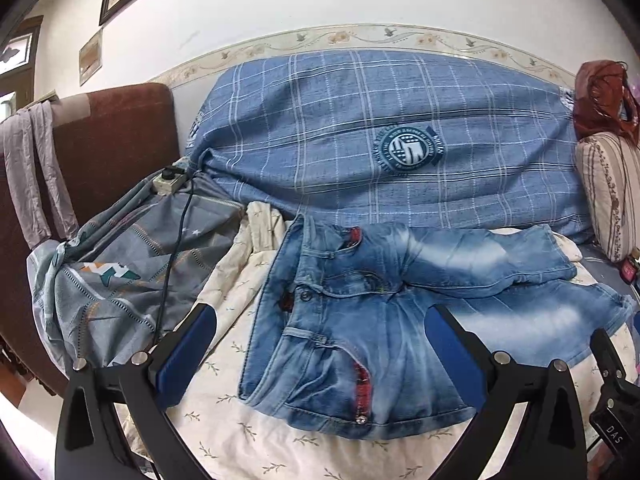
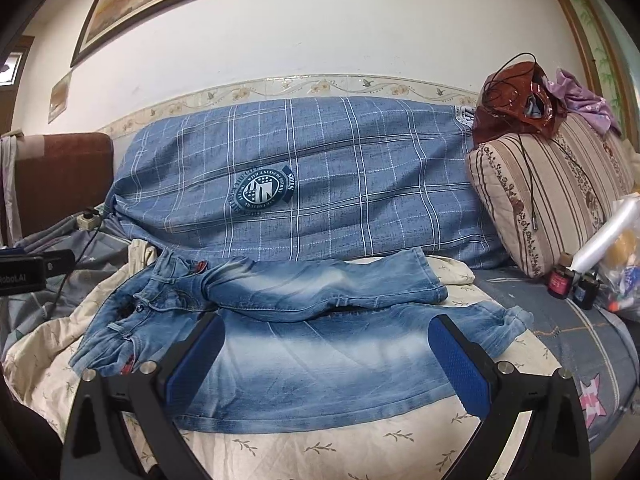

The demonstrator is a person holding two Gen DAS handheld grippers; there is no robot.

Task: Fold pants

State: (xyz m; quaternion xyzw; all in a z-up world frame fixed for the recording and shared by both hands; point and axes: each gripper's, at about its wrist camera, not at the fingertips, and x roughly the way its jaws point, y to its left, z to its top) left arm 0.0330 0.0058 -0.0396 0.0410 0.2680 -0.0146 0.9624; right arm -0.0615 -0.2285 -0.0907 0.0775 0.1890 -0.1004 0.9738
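Faded blue jeans [image 1: 360,320] lie spread on a cream leaf-print sheet [image 1: 248,432], waist to the left and legs running right. In the right wrist view the jeans [image 2: 304,352] show both legs side by side, the far leg a little crooked. My left gripper [image 1: 322,312] hangs open just above the waist and hip part, holding nothing. My right gripper [image 2: 326,320] is open too, over the near leg. The right gripper's body [image 1: 612,400] shows at the lower right of the left wrist view.
A blue checked cushion [image 1: 380,132] lies along the wall behind the jeans. A grey patterned cloth [image 1: 128,264], a power strip [image 1: 168,180] and a black cable sit at left. A striped pillow [image 2: 548,196], small bottles [image 2: 560,280] and a plastic bag stand at right.
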